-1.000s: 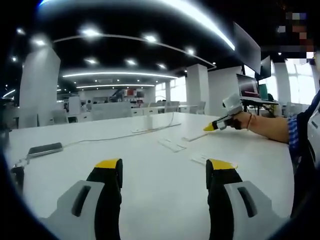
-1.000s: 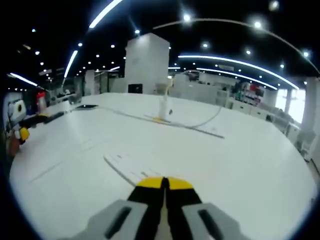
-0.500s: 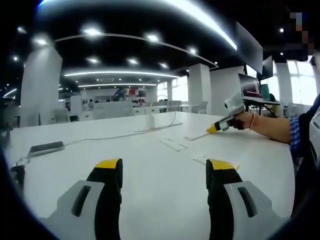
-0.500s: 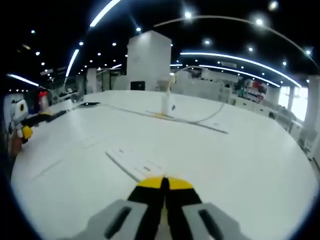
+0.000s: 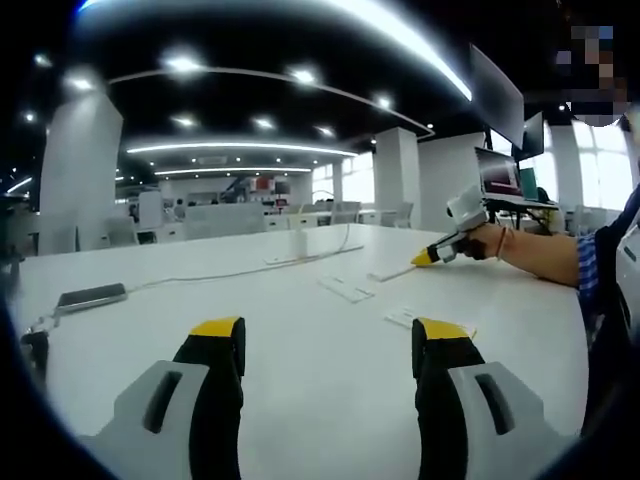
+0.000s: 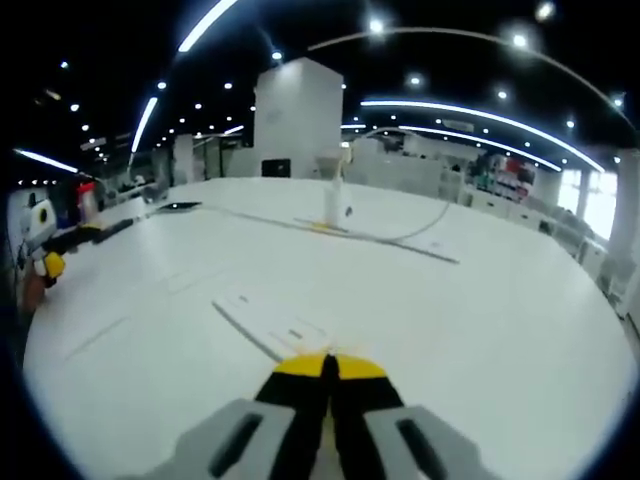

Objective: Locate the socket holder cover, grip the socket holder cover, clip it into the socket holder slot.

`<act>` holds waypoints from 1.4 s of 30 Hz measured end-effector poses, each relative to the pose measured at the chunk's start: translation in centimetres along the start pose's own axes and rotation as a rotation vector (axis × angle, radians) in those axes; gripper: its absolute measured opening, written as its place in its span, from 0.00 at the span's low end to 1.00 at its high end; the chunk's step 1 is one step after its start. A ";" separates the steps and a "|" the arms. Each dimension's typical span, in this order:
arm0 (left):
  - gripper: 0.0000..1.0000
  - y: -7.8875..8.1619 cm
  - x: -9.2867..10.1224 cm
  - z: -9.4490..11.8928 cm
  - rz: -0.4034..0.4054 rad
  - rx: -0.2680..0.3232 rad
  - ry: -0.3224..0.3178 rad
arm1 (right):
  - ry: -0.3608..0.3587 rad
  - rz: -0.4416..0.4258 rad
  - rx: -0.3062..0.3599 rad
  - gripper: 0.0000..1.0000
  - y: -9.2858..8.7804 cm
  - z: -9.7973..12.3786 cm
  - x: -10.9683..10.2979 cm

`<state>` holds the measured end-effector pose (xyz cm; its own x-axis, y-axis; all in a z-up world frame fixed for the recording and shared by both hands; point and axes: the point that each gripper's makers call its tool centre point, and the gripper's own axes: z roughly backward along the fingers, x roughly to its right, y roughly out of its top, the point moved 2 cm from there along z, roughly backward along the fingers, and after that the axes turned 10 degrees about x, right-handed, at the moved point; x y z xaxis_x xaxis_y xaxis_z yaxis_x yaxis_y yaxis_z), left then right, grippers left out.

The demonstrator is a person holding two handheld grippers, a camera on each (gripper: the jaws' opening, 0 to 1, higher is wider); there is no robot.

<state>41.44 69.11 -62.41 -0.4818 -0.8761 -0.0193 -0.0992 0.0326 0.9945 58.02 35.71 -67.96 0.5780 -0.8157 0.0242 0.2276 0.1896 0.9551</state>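
White desk (image 5: 300,330) carries phone (image 5: 90,297), cable (image 5: 220,274), flat white strips (image 5: 345,289); long white strip (image 6: 268,328) lies near desk's edge.

Ahead of my left tongs I saw a white bench (image 5: 300,340), and a dark phone (image 5: 92,297) lay on it far off to their left. A thin cable (image 5: 210,276) ran from it toward a small white upright block (image 6: 333,203) beyond my right tongs.

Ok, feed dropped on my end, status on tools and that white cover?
Left tool open, empty, above the table. Right tool shut, tips at the flat white cover; grip unconfirmed. Nothing blocking it.
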 end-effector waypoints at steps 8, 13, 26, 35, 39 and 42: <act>0.67 0.0 -0.1 0.1 0.000 -0.002 0.001 | 0.006 -0.044 0.010 0.04 0.1 0.0 0.1; 0.67 0.0 -0.1 0.1 -0.002 -0.005 0.004 | 0.005 -0.043 0.015 0.04 0.3 0.0 0.0; 0.67 0.2 -0.4 0.3 -0.006 0.005 0.013 | -0.018 0.026 0.204 0.04 6.3 3.1 -0.2; 0.67 0.1 -0.5 0.3 -0.006 -0.004 0.012 | 0.092 0.161 0.366 0.08 13.1 8.4 -4.6; 0.67 0.2 -0.7 0.3 -0.001 0.005 0.019 | 0.106 0.145 0.396 0.08 13.0 10.2 -5.0; 0.67 0.7 -0.7 0.4 -0.006 0.030 0.019 | 0.171 0.071 0.451 0.08 11.0 12.5 -4.9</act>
<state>41.38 69.92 -61.73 -0.4641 -0.8855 -0.0229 -0.1282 0.0416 0.9909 47.91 34.93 -53.86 0.7088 -0.7007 0.0809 -0.1577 -0.0456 0.9864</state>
